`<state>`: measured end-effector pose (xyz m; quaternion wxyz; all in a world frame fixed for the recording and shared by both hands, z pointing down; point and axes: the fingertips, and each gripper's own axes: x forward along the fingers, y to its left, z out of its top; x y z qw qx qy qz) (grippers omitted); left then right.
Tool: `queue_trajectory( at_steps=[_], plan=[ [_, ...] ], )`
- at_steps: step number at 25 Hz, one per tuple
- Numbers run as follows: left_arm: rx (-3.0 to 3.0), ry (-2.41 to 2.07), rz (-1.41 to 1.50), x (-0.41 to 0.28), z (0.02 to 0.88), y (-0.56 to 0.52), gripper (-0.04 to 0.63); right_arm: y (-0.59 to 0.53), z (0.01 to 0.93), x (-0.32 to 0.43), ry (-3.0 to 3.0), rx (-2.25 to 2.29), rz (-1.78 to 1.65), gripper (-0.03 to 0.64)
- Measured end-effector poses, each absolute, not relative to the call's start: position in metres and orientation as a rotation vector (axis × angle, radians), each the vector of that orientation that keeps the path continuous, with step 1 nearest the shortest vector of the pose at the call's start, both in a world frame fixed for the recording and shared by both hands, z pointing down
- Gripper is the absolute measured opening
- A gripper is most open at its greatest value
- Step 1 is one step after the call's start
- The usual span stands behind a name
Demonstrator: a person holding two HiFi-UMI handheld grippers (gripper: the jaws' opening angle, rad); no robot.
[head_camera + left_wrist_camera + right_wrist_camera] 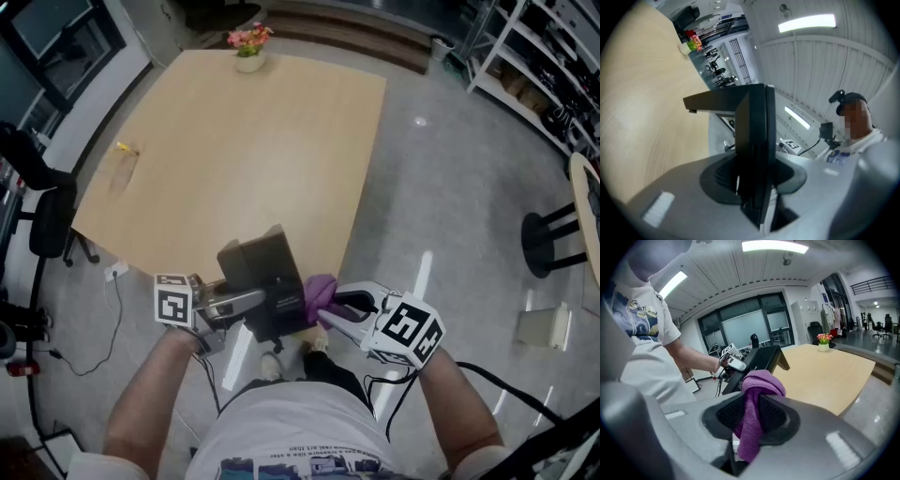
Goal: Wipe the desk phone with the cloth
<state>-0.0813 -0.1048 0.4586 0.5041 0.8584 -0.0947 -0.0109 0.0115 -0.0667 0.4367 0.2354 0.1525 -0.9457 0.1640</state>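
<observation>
Head view: one desk phone [267, 272] and one cloth [321, 291] are being held up at the near edge of the surface [234, 141].
The left gripper [251, 302] is clamping the desk phone by its thin side. It is looking stiff, smooth and rather heavy, so a firm hold seems needed. The right gripper [333, 307] is pinching the soft, light cloth at its fold.

Purple cloth [320, 292], black desk phone [265, 274]
</observation>
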Motion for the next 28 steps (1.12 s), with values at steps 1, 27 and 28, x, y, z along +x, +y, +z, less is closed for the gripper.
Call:
queue_trajectory(
  at_steps=[1, 27, 28],
  plan=[
    [2.07, -0.235, -0.027, -0.082, 0.46, -0.107, 0.179, -0.062, 0.443, 0.013, -2.585, 0.404, 0.47, 0.089],
    [2.053, -0.132, 0.274, -0.063, 0.577, -0.204, 0.179, -0.074, 0.483, 0.074, -2.448, 0.52, 0.727, 0.089],
    [2.051, -0.124, 0.283, -0.063, 0.581, -0.205, 0.179, -0.074, 0.483, 0.075, -2.444, 0.524, 0.731, 0.089]
  ],
)
